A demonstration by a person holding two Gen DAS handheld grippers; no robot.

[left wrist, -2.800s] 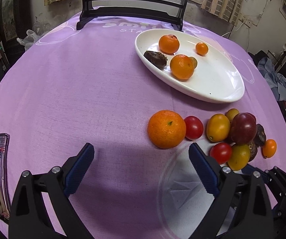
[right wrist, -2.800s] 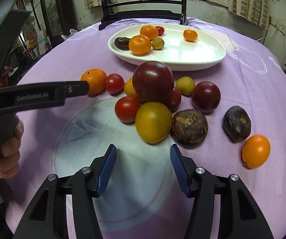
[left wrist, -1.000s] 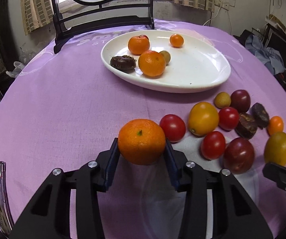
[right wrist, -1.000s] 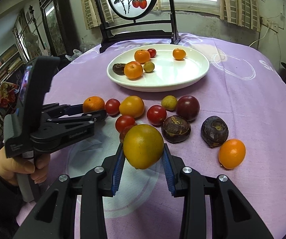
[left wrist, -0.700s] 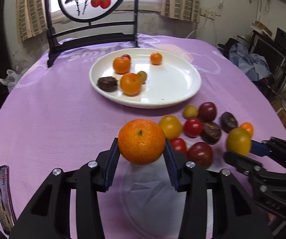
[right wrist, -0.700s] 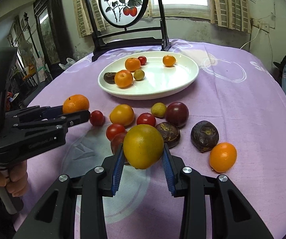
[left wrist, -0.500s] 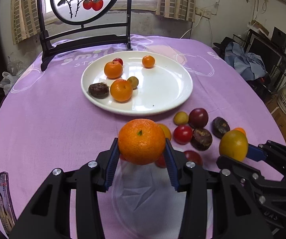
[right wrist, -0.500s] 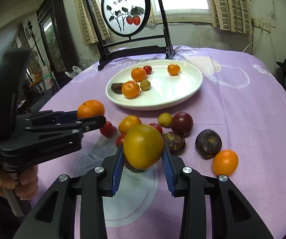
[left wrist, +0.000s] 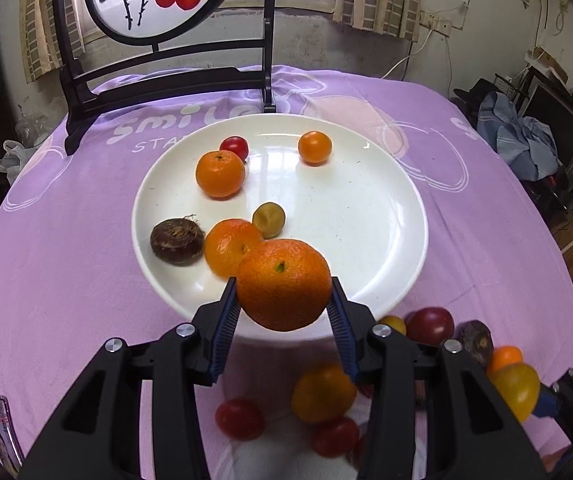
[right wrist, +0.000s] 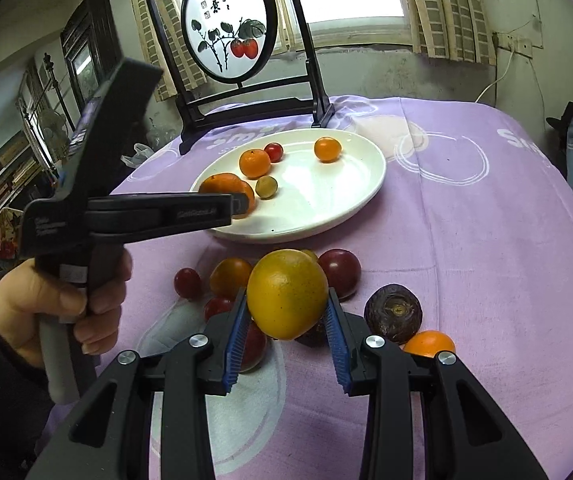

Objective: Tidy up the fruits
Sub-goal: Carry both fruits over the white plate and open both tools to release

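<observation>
I have carried the orange (left wrist: 284,285) forward in my left tongs (left wrist: 284,312), and where half a second ago it hung over the loose fruit on the counter (left wrist: 66,280), it now sits over the near rim of the white plate (left wrist: 386,240), at about 6 o'clock on the dish. The left tongs are pinching it firmly on both sides. My right tongs (right wrist: 286,316) are likewise clamped on the yellow fruit (right wrist: 287,294), which has come closer to the plate but hangs above the pile of tomatoes (right wrist: 187,282) and dark fruits (right wrist: 393,312) short of the rim. Since both pieces were lifted a second ago, this shift means the delivery leg is nearly done for the left side. I judge the open white area at 3 o'clock on the plate is the safer drop, because the smaller orange (left wrist: 232,246) lies just behind my load at 11 o'clock.
</observation>
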